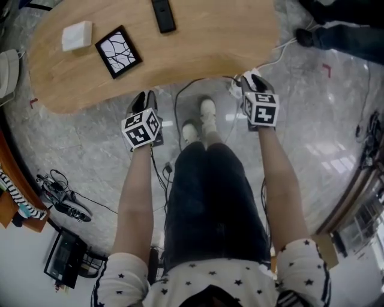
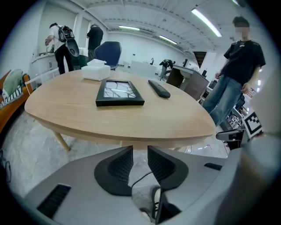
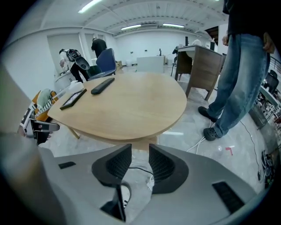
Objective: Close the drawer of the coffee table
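Standing at the near edge of the coffee table (image 1: 198, 42), the person holds both tools low and angled down at it. L gripper (image 1: 146, 97) sits just off the rim, to the left of the person's shoes (image 1: 204, 120); R gripper (image 1: 251, 79) sits at the rim on the other side, well apart from the L one.

Both are released. In the left gripper view the pads (image 2: 119, 166) stand partway apart w/ only floor and a cable btwn them, and it's the same in the right gripper view. Nothing is grasped.

Drawer: nothing sticks out from under the top in the head view. A pale wood panel (image 3: 145, 141) shows tucked beneath the rim, btwn the two tools. That's prob. the drawer front, sitting flush or near it, so the push looks done or almost done. Can't confirm full closure from these angles.

Placement makes sense: one tool either side of the front gives an even shove w/o skewing the drawer. Half-spread jaws suit pushing, not pinching.

The tabletop carries a picture frame (image 1: 118, 51), a remote (image 1: 163, 14) and a tissue box (image 1: 77, 35), all well back from the edge, so they're no obstacle.
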A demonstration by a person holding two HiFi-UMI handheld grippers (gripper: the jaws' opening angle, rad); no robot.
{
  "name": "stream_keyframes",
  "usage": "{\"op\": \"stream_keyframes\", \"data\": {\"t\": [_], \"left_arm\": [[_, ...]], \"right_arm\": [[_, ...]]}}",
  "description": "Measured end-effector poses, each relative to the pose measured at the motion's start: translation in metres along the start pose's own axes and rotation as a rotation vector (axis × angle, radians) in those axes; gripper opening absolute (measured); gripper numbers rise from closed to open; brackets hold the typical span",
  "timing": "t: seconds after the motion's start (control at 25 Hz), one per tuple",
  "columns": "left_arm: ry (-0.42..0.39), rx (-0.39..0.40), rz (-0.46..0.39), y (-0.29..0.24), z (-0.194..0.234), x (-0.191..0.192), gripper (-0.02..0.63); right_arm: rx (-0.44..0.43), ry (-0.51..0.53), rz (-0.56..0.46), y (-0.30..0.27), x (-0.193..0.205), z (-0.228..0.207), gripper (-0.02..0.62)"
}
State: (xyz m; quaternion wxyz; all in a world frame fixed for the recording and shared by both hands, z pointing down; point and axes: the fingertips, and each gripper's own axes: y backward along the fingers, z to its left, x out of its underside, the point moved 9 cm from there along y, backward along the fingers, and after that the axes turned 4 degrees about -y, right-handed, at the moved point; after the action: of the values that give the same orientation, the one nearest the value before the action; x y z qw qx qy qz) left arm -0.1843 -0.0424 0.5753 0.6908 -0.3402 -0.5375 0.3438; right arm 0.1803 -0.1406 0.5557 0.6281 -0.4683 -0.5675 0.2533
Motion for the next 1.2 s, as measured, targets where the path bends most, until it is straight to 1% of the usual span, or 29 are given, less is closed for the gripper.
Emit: {"op": "stream_keyframes", "data": {"t": [0.2,0.36,0.52,0.64,0.8,0.96,1.08,1.2], "left_arm": [[0.025,0.012,-0.035,0.032,-0.014,-0.013,0.065],[0.04,0.02,-0.09,0.061,-0.027,-0.029,0.026],[0.053,0.042,-0.118,0.088,-0.04,-0.043,0.009],[0.041,0.049,-0.137,0.112,-0.048,-0.052,0.008],[0.057,0.068,-0.165,0.147,-0.059,-0.063,0.008],[0.047,0.084,-0.19,0.182,-0.073,-0.072,0.008],[0.048,0.101,-0.197,0.211,-0.083,-0.076,0.008],[0.046,0.108,-0.197,0.228,-0.089,-0.079,0.008]], "right_arm": [[0.017,-0.008,-0.024,0.034,-0.006,0.011,0.054],[0.021,-0.026,-0.062,0.061,-0.014,0.018,0.012],[0.011,-0.043,-0.105,0.093,-0.023,0.025,0.009],[0.011,-0.058,-0.127,0.118,-0.024,0.032,0.009],[0.003,-0.082,-0.163,0.156,-0.03,0.038,0.009],[-0.006,-0.104,-0.195,0.196,-0.035,0.046,0.008],[-0.018,-0.136,-0.221,0.225,-0.037,0.058,0.009],[-0.032,-0.16,-0.251,0.243,-0.042,0.069,0.008]]}}
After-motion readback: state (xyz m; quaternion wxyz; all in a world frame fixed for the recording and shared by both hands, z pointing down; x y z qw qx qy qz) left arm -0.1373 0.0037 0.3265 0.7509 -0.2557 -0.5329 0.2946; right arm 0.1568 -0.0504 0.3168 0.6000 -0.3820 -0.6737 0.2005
